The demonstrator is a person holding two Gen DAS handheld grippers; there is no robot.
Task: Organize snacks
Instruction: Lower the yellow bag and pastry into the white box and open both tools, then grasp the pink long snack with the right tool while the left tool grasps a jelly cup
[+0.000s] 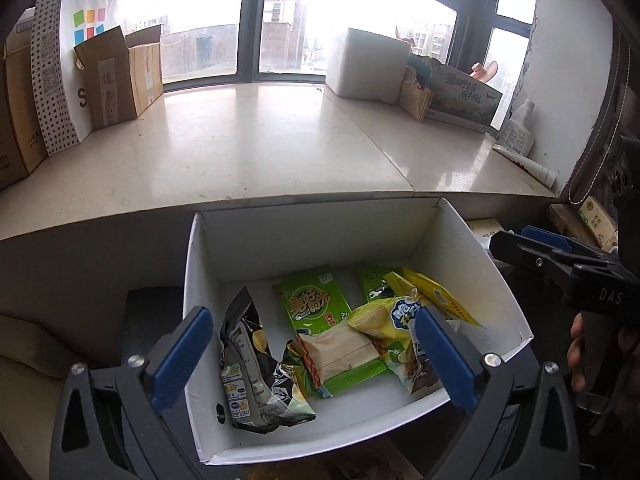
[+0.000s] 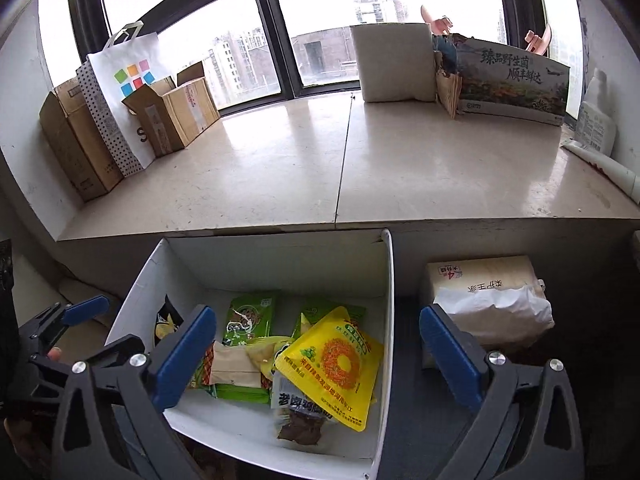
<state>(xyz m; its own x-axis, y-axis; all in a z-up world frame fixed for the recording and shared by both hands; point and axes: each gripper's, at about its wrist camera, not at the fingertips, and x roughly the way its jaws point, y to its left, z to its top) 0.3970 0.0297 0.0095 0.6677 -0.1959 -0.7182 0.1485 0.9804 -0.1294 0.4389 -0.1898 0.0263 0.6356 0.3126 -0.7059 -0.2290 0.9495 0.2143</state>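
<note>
An open white box point(image 1: 192, 280) stands below the sill and holds several snack packs. A black chip bag point(image 1: 248, 360) lies at its left, with a green seaweed pack point(image 1: 312, 300) and a beige-and-green pack point(image 1: 340, 352) in the middle. A yellow pouch point(image 2: 332, 364) rests on a clear pack of brown meat point(image 2: 300, 420) at the right. My left gripper point(image 1: 312, 356) hangs over the box's near side, open, with no pack pressed between its pads. My right gripper point(image 2: 318, 360) is open over the box's right half and also grips nothing.
A pale stone windowsill point(image 1: 260, 140) runs behind the box. On it are cardboard boxes point(image 1: 120, 76) and a paper bag point(image 1: 86, 40) at the left, a white block point(image 1: 368, 64), a printed carton point(image 1: 460, 100) and a bottle point(image 1: 520, 128) at the right. A tissue pack point(image 2: 492, 300) lies right of the box.
</note>
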